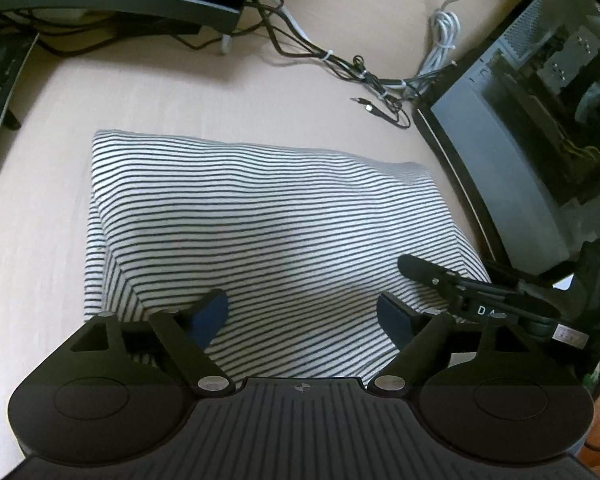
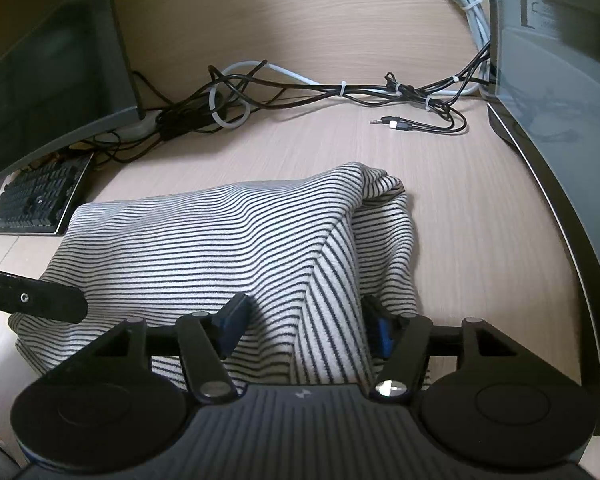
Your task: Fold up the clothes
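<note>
The striped shirt [image 1: 260,220] lies folded into a compact rectangle mid-desk [image 1: 40,240], suggesting folding is nearly done. The left gripper [image 1: 302,316] and right gripper [image 2: 302,328] hover over its near edge, jaws wide, gripping nothing.

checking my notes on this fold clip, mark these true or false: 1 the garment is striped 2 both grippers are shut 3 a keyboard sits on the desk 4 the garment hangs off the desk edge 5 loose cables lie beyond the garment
1. The garment is striped: true, dark stripes on white.
2. Both grippers are shut: false. The left gripper and right gripper both stand open, fingers spread over the cloth.
3. A keyboard sits on the desk: true, below a monitor.
4. The garment hangs off the desk edge: false. It lies on the desk top as a folded bundle.
5. Loose cables lie beyond the garment: true.
</note>
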Demonstrator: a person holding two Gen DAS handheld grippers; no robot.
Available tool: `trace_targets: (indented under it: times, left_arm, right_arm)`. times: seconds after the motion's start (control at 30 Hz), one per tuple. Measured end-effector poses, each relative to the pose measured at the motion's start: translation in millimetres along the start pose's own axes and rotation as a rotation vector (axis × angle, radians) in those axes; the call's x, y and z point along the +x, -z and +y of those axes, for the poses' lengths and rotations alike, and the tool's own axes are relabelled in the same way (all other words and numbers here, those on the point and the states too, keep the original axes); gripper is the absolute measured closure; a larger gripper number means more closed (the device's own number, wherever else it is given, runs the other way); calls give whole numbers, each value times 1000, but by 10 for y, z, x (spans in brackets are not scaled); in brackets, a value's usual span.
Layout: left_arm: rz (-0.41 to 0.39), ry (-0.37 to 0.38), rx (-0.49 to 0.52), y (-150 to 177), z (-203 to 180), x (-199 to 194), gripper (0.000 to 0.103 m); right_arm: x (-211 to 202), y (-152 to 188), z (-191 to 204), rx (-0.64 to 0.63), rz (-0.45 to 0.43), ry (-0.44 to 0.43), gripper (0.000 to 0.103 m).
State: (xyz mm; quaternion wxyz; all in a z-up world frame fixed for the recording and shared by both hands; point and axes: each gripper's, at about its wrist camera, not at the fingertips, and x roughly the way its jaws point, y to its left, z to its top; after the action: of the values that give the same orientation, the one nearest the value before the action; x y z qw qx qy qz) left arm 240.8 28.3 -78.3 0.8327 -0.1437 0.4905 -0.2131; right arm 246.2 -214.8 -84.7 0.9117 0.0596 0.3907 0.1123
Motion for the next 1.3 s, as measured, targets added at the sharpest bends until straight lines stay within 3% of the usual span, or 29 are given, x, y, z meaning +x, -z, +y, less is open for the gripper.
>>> trace_targets:
  times: [0.4,0.7,0.8,1.0,1.17,1.3]
  left_arm:
    - [-21,1,9,90,10,-78,12]
    - [-48,-59,56,143,-133,-44,8]
    - [-64,-72,73,177,-166,-37,7]
    - [-88,-52,52,201,-131,-57,6]
    - [-98,-41,39,217,-127,-69,5]
    - [-101,-36,36,222,-130,-82,5]
  right_arm:
    - [27,-14,25,-21,4,-7,36]
    - [-54,-118,-29,-24,31,-11,28]
    - [-154,-237,5,-57,3,10,20]
    - [-268,-558,115,-104,-71,48,18]
    - [-99,-728,238,-128,-54,20,17]
    - [100,-750,346,-156,-10,-31,26]
